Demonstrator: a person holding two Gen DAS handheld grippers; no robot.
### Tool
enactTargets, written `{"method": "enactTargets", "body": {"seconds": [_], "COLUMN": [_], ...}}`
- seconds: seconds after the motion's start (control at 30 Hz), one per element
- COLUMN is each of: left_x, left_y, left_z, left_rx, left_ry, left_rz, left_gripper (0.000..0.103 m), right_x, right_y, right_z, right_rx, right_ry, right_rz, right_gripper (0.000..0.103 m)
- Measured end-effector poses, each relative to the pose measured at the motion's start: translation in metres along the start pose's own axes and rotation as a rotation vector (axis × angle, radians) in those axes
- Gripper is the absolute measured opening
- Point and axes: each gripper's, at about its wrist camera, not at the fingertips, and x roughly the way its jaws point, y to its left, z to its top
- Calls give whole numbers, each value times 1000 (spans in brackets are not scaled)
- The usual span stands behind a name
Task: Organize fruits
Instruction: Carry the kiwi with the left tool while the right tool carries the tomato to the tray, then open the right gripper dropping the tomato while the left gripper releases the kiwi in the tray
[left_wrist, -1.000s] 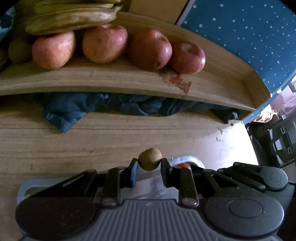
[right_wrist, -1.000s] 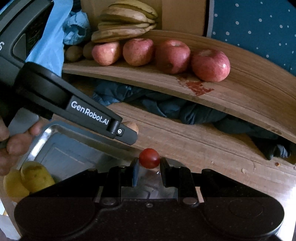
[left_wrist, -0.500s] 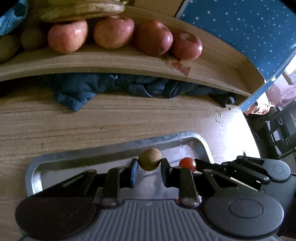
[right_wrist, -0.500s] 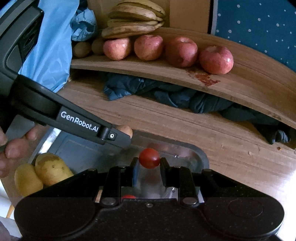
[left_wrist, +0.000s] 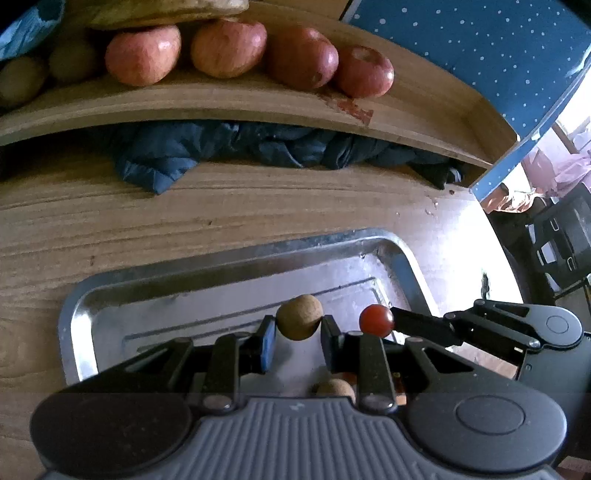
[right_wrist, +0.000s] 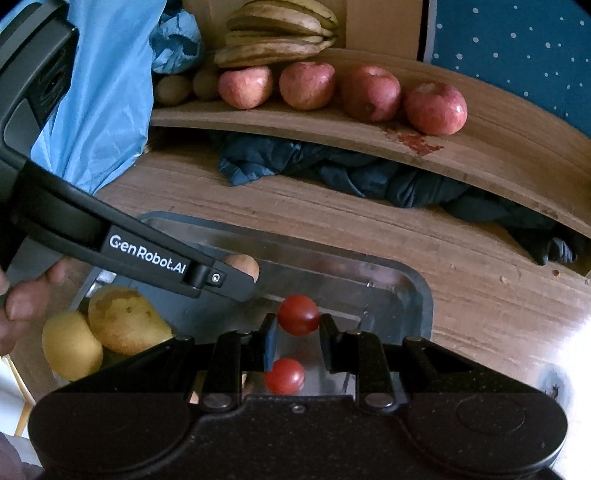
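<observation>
Above the metal tray (left_wrist: 236, 269) I've got my left gripper (left_wrist: 298, 334) clamped on a small brown fruit (left_wrist: 299, 316) and, just beside it, my right gripper (right_wrist: 297, 330) pinching a cherry tomato (right_wrist: 298, 314), with another tomato (right_wrist: 285, 376) and two pears (right_wrist: 125, 325) lying in the tray.

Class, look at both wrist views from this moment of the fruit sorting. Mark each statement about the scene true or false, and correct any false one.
1. The left tool grips a small brown round fruit. True.
2. The right tool is empty. False: it is shut on a cherry tomato.
3. Four red apples sit in a row on the wooden shelf. True.
4. The bananas lie in the metal tray. False: they are on the shelf, behind the apples.
</observation>
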Motion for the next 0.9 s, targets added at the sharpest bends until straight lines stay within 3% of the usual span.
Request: {"method": "enactTargets", "body": {"seconds": [0.9], "left_x": [9], "left_y": [7], "left_z": [-16], "left_rx": [14], "left_ry": [69], "left_rz": [21], "left_gripper": [29], "right_x": [12], "right_y": [12], "right_z": [-3], "right_rx": [-24], "right_ry": [60], "right_rz": [-1], "right_gripper": [26]}}
